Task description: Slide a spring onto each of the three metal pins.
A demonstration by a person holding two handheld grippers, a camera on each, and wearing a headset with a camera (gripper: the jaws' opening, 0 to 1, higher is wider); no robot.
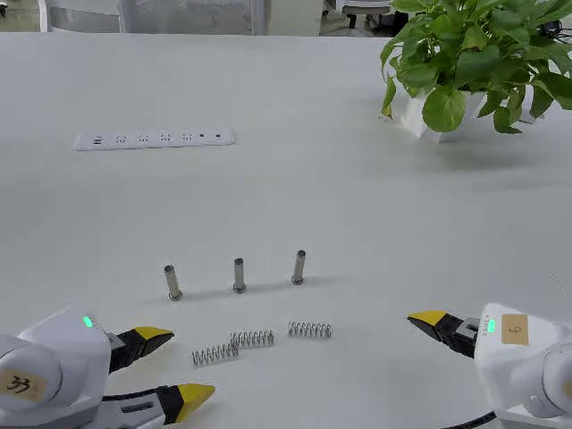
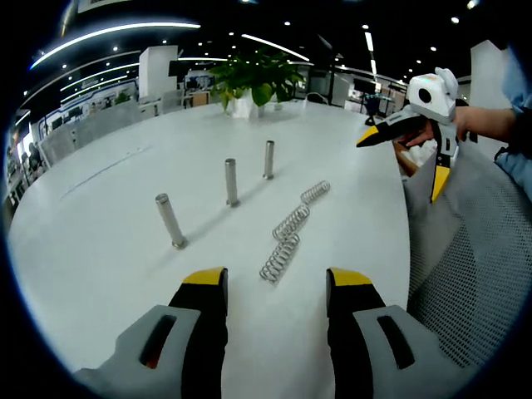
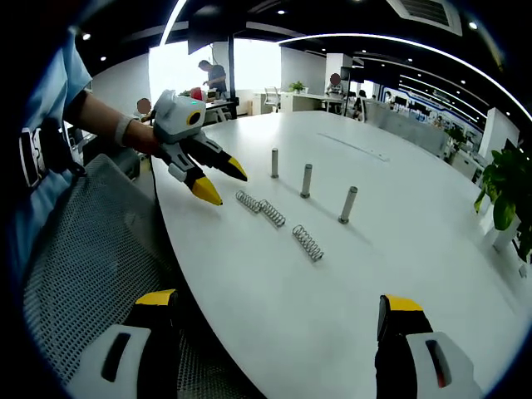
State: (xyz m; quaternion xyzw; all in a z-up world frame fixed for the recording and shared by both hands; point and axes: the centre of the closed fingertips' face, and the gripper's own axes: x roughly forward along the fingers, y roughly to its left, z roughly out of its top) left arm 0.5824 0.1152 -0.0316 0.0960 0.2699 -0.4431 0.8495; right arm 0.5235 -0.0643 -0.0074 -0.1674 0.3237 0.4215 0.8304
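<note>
The counter [image 1: 313,206] is white, and the pins [image 1: 239,274] and springs [image 1: 252,339] are silver. The left hand-held gripper [image 1: 186,362] and right hand-held gripper [image 2: 400,170] are white with black, yellow-tipped jaws. The plant [image 1: 474,45] is green in a white pot [image 1: 413,112].

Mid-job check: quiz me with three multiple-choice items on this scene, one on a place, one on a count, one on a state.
1. Where do the springs lie?
A) flat on the table, between the pins and the person
B) slid onto the pins
C) in a box

2. How many pins stand upright?
A) two
B) three
C) four

3. How is the left claw?
A) shut on a spring
B) open, holding nothing
C) shut on a pin

Answers:
1 A: all three springs lie flat on the near side of the pins.
2 B: three pins stand in a row, all bare.
3 B: its jaws stand apart, with the nearest spring lying just ahead of them.
</note>
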